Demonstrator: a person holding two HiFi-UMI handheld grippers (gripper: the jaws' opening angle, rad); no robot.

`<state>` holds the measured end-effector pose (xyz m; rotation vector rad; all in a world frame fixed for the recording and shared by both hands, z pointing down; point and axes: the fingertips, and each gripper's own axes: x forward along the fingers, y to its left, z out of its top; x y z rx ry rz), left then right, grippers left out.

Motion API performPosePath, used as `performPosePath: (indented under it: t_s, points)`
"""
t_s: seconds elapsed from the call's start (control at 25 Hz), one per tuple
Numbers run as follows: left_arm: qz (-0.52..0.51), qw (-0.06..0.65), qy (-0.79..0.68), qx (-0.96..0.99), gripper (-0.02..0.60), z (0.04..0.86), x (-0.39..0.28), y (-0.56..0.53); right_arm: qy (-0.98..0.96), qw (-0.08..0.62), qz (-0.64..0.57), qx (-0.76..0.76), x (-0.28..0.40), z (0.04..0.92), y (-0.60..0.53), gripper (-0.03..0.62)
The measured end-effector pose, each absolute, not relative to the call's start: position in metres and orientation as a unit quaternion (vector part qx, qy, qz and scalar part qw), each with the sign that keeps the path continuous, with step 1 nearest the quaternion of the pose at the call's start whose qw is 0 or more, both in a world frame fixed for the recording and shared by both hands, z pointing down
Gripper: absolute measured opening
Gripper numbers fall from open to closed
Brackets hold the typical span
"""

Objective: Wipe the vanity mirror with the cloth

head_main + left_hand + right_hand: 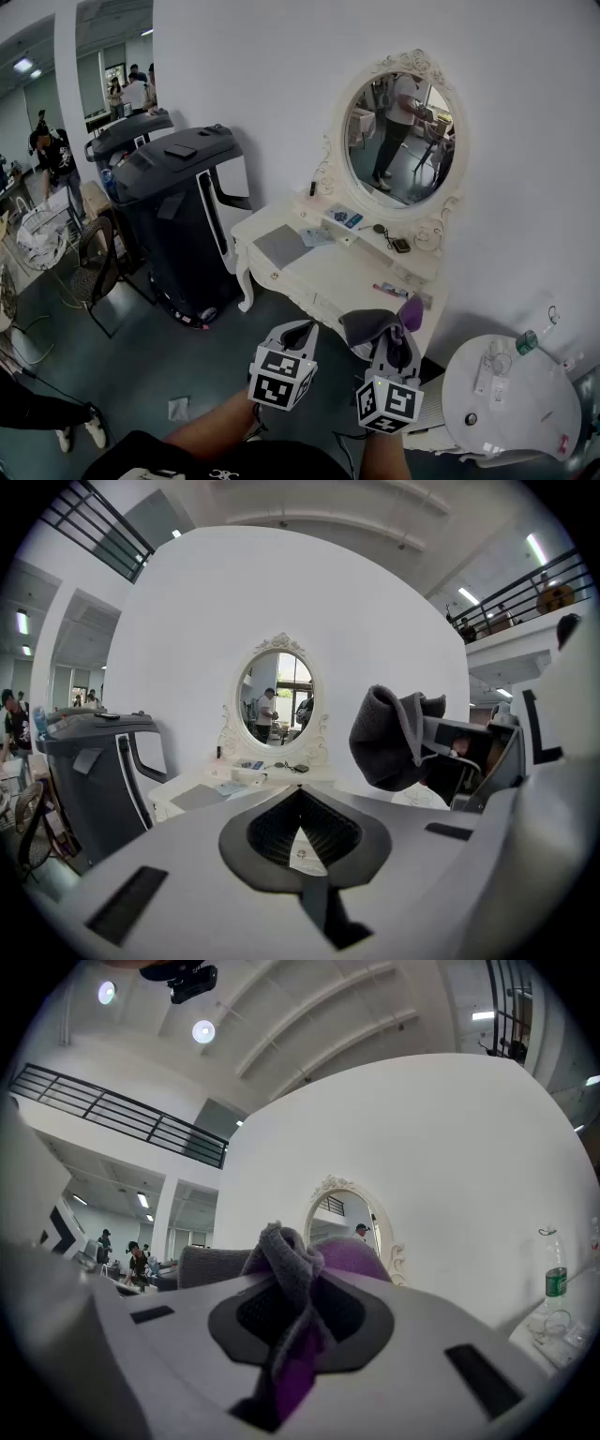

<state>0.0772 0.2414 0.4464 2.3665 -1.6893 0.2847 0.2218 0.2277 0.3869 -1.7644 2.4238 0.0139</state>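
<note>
The oval vanity mirror in its white carved frame stands on a white dressing table against the wall, well ahead of both grippers. My right gripper is shut on a grey and purple cloth, which bunches out past its jaws. My left gripper hangs beside it to the left, shut with nothing in it. In the left gripper view the mirror is straight ahead and the cloth hangs at right. In the right gripper view the cloth partly covers the mirror.
Two tall black machines stand left of the dressing table. A round white side table with a bottle is at lower right. Small items lie under the mirror. A chair and people are far left.
</note>
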Motion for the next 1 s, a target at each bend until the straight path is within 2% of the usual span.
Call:
performPosePath:
  t_s: [0.56, 1.0]
  points:
    - [0.088, 0.108, -0.564, 0.814, -0.001, 0.445, 0.052, 0.23, 0.8, 0.083, 0.005, -0.595, 0.196, 0.382, 0.222, 0.054]
    - [0.091, 0.116, -0.543, 0.827, -0.001, 0.455, 0.003, 0.229, 0.787, 0.08, 0.0, -0.612, 0.143, 0.389, 0.228, 0.054]
